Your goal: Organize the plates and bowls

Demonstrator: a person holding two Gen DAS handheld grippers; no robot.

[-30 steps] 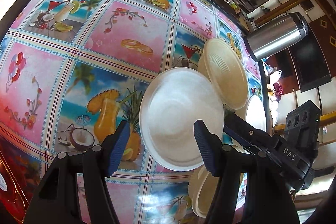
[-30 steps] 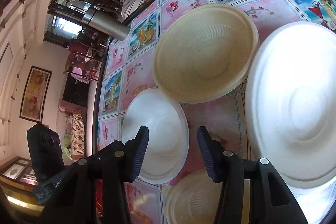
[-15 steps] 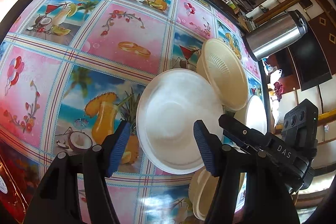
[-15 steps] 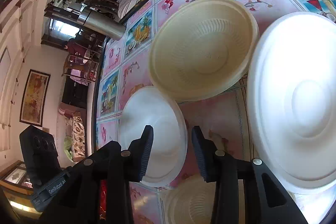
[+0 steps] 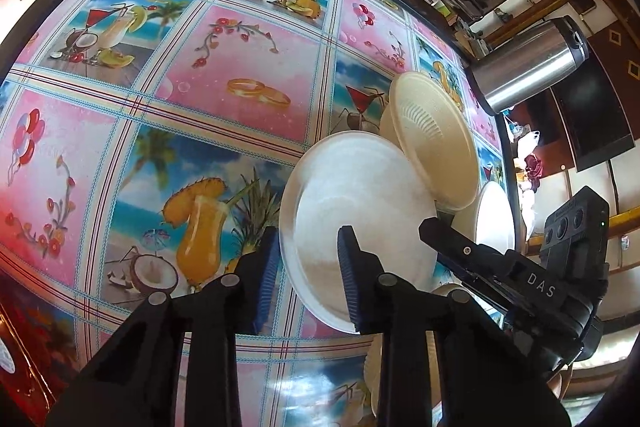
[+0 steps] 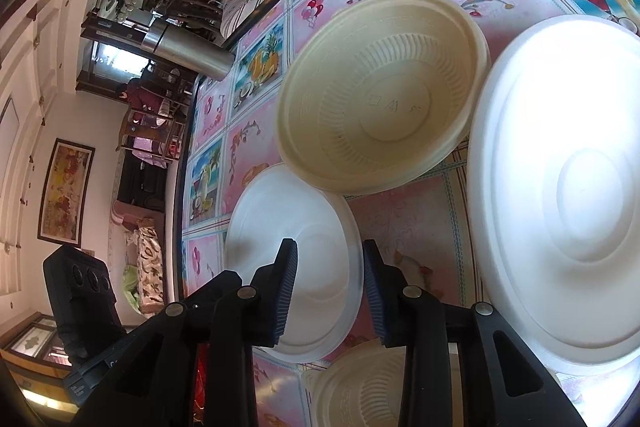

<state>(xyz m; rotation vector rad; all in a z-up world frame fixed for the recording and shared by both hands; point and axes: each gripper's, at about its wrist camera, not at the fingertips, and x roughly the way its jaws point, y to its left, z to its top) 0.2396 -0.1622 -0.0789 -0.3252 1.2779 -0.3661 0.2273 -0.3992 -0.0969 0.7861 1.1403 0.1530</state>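
The left gripper [image 5: 307, 279] is pointed steeply down, its jaws closing about a plate [image 5: 360, 223] rim. The right gripper [image 6: 329, 291] is angled down likewise, its jaws closing about a bowl [image 6: 296, 259] rim. Whether either rim is pressed cannot be told.

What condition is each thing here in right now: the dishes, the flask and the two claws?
large white plate, right way up, empty
small white bowl, right way up, empty
cream bowl, empty
second cream bowl, empty
steel flask, standing
left gripper, closing, large white plate rim between its jaws
right gripper, closing, small white bowl rim between its jaws
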